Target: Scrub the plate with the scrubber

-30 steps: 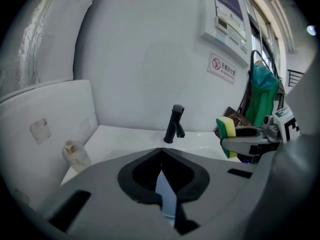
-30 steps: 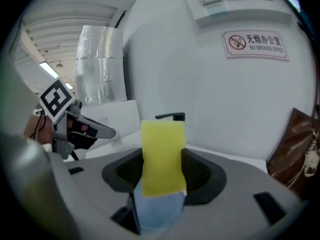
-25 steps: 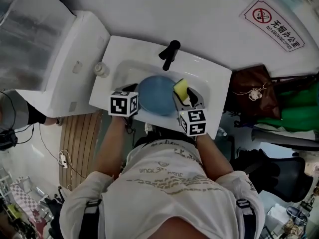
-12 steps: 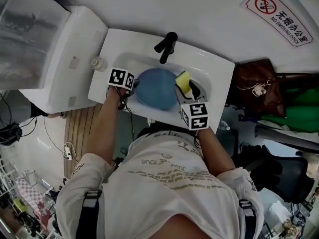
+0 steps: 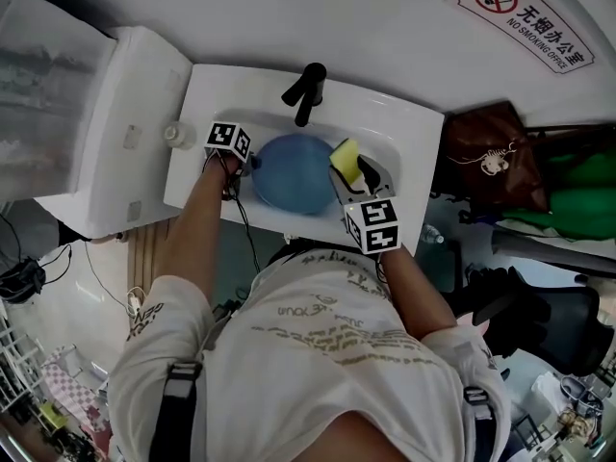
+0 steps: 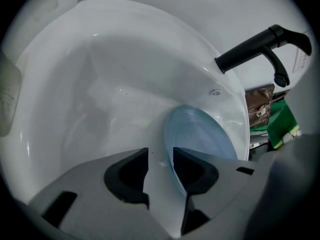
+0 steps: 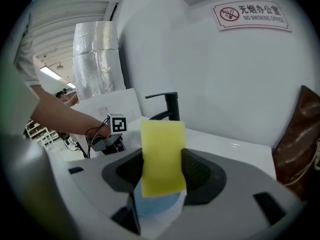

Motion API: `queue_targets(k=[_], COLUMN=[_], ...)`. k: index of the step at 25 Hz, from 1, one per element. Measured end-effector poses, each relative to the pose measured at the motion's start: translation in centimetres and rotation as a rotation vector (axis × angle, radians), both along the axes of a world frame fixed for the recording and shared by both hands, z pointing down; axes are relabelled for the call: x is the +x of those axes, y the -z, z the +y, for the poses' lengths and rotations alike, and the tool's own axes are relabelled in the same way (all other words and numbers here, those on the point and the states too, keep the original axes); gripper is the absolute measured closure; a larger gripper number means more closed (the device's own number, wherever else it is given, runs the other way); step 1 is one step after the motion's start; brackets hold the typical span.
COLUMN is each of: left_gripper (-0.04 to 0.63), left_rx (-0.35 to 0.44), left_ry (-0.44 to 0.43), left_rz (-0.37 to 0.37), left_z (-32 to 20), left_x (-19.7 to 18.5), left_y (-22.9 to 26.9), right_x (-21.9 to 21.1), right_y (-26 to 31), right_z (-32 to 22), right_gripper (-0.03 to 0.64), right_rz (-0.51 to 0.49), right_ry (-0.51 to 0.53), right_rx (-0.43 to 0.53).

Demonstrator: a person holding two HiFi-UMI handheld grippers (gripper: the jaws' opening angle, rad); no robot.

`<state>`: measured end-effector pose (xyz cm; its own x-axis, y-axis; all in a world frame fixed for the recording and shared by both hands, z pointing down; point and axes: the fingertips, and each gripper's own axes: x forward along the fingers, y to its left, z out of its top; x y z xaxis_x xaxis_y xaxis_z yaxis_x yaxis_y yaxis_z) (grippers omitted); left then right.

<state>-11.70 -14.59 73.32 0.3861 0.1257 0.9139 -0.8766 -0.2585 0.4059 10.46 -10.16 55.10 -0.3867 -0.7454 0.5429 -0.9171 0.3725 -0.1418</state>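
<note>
A blue plate (image 5: 292, 183) lies tilted in the white sink (image 5: 231, 89); in the left gripper view the plate (image 6: 205, 136) leans against the basin wall. My left gripper (image 5: 241, 166) points steeply down at the plate's left edge. Its jaws (image 6: 160, 156) have just been closing a little, but they stand open. The plate's rim runs between them, close to the right pad (image 6: 192, 169), with a gap on the other side. My right gripper (image 7: 162, 169) is shut on a yellow scrubber (image 7: 162, 156) and hovers over the plate's right edge (image 7: 150, 204).
A black faucet (image 5: 303, 89) stands behind the basin. A small bottle (image 5: 173, 133) sits on the sink's left corner beside a white unit (image 5: 125, 114). A brown bag (image 5: 486, 157) hangs to the right, under a no-smoking sign (image 5: 525, 12).
My left gripper has dropped from the near sink rim into the basin at the plate's left edge and tipped downward. The right gripper with the scrubber has stayed in place.
</note>
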Motion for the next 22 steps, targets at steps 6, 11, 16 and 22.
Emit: queue_targets(k=[6,11,16,22], left_gripper=[0.475,0.551,0.551,0.552], left_rx=[-0.054,-0.058,-0.044,0.043], left_ry=[0.019,0.069,0.144,0.152], left_rz=[0.017,0.061,0.115,0.182], left_z=[0.3,0.8,1.1,2.3], left_x=[1.1,2.2,2.6,3.4], left_y=[-0.7,0.1,1.1,4.0], right_x=[0.0,-0.5,-1.4,-2.8], right_y=[-0.1,-1.1,-2.1,-2.4], right_z=[0.4,0.7,1.5,2.6], right_gripper=[0.391,0.393,0.391,0.391], right_rz=[-0.040,-0.069,-0.028,0.011], right_ry=[-0.002,0.014,0.080,0.155], right_rx=[-0.021,-0.085,-0.134,-0.144])
